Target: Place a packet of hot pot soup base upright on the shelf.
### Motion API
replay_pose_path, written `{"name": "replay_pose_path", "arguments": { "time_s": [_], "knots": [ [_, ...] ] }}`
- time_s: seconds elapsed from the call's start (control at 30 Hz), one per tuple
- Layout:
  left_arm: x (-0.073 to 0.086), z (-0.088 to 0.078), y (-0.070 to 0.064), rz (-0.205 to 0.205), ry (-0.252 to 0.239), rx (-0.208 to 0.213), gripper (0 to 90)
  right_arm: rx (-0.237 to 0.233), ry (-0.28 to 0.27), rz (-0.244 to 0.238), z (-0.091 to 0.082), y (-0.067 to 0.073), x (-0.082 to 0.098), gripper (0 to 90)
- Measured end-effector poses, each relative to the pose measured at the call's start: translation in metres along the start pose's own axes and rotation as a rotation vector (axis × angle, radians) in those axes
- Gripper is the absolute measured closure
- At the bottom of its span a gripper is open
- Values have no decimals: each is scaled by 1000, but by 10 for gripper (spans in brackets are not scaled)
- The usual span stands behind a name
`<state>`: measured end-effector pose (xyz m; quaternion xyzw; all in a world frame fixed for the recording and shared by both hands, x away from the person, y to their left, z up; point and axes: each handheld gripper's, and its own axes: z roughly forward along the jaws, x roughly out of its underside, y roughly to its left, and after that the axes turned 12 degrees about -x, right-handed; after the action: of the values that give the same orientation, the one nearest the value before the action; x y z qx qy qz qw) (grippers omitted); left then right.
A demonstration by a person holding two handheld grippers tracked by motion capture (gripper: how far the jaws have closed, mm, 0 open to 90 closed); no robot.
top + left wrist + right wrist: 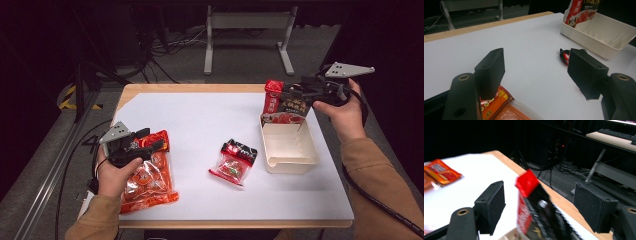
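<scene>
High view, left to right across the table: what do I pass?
left gripper → large orange-red snack bag → small red candy packet → white tray → right gripper

sleeves [380, 175]: tan | hand-held gripper [131, 145]: black jaws, grey three-cornered plate | cable [380, 205]: black

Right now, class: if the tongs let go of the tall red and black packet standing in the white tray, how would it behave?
The tall packet stands on end against the white tray wall, so it probably tips. It looks thin and flexible, so likely sags.
</scene>
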<state>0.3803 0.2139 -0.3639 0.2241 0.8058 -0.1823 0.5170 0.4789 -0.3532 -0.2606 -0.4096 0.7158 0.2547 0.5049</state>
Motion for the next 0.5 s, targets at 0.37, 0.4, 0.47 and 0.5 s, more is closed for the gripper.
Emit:
{"name": "replay_pose_path", "arguments": {
  "time_s": [0.37,0.4,0.47,0.5],
  "knots": [
    [0,-1,1,39,-14,18,263,-67,-59,49,1,45,-4,258],
    [-1,-1,2,47,-14,19,260,-69,-60,53,2,48,-4,259],
    [-1,-1,2,51,-11,18,245,-70,-57,57,2,54,-3,264],
    [-1,-1,3,55,-11,14,242,-71,-57,56,2,58,-2,271]
  ]
}}
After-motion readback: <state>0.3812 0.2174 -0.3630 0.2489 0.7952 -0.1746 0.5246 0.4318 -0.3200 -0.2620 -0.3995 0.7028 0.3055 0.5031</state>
